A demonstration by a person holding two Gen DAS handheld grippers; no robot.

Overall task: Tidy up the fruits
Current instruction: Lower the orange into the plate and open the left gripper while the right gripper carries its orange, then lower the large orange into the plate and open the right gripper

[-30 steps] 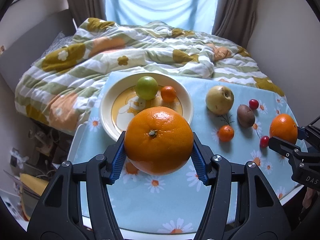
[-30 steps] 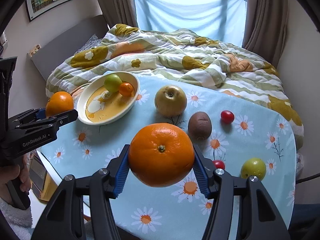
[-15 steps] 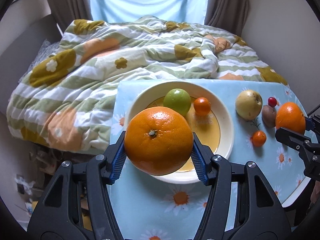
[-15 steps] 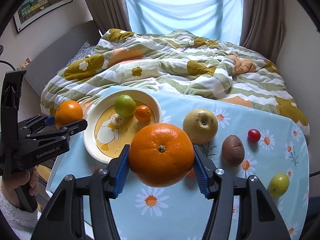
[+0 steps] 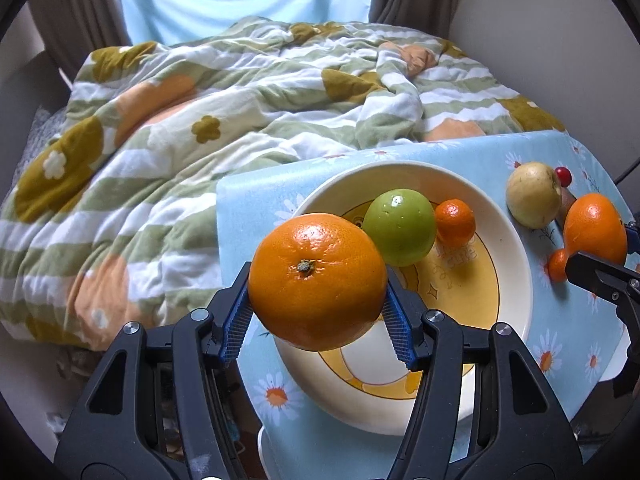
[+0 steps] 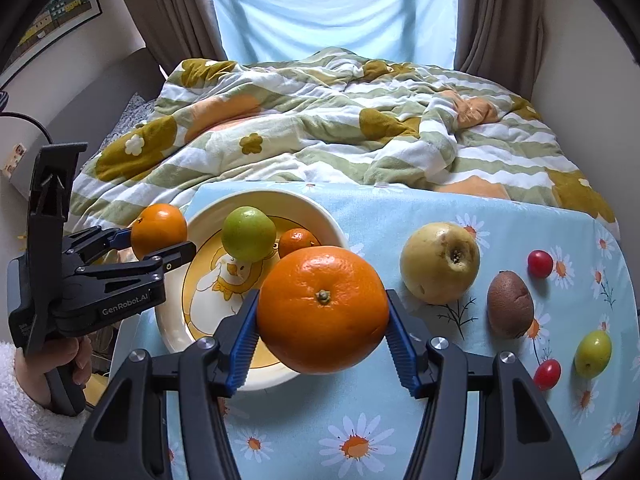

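My left gripper (image 5: 318, 326) is shut on a large orange (image 5: 318, 280) and holds it over the left rim of the cream plate (image 5: 514, 280); it also shows in the right wrist view (image 6: 160, 240). My right gripper (image 6: 322, 344) is shut on a second large orange (image 6: 322, 308), held above the plate's (image 6: 332, 224) right side. The plate holds a green apple (image 6: 248, 232) and a small mandarin (image 6: 296, 240). A yellow pear (image 6: 440, 262), a kiwi (image 6: 510, 304), cherry tomatoes (image 6: 540, 264) and a small green fruit (image 6: 594, 352) lie on the blue daisy tablecloth (image 6: 400, 420).
A bed with a rumpled green, white and orange quilt (image 6: 320, 120) lies behind the table. The table's left edge is just past the plate. Another small mandarin (image 5: 557, 265) lies on the cloth beside the right gripper in the left wrist view.
Both grippers moved left toward the plate with their oranges. The left orange went from in front of the plate to its left rim; the right orange now overlaps the plate.
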